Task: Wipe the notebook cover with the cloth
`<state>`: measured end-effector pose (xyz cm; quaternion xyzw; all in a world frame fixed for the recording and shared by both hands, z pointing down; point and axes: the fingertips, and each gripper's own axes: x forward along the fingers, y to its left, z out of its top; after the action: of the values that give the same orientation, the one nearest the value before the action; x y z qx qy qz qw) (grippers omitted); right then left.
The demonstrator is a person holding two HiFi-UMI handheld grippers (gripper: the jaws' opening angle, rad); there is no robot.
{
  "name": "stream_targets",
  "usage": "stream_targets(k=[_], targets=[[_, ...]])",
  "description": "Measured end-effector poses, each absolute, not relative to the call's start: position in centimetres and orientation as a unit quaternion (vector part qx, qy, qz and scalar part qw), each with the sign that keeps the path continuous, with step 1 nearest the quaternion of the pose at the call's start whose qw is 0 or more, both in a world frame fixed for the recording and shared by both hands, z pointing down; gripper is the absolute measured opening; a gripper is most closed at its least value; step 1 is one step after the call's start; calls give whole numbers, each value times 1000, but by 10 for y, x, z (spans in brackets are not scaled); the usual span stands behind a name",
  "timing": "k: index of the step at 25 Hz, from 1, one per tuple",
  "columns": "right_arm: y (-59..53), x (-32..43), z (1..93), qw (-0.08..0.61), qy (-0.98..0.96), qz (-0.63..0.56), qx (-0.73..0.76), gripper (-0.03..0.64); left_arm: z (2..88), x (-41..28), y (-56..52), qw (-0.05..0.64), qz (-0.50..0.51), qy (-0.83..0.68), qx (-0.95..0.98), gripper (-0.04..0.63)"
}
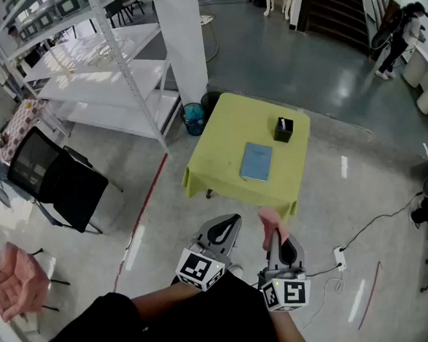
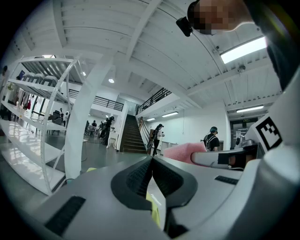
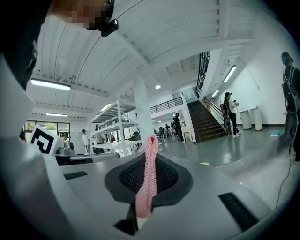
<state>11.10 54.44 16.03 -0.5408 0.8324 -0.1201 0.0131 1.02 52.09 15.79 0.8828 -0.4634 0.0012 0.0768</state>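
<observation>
Not started: right gripper [image 1: 277, 242] jaws pinch pink knitted cloth [image 1: 272, 223]; left gripper [image 1: 228, 224] jaws pressed together; both well short of blue notebook [image 1: 257, 161].

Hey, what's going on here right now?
A person stands back from the table with a gripper in each hand. The right gripper is shut on a pink cloth; the left gripper is shut and empty. The notebook lies on the table near a black box, neither gripper touching it.
</observation>
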Motion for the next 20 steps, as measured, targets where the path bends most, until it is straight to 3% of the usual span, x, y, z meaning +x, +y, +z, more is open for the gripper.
stream_targets(k=[9, 20], targets=[[538, 138, 184, 45, 819, -157, -550, 37, 178, 8, 511, 89, 9, -472, 877, 14], [463, 137, 209, 16, 805, -169, -569, 37, 196, -3, 430, 96, 9, -457, 884, 14]])
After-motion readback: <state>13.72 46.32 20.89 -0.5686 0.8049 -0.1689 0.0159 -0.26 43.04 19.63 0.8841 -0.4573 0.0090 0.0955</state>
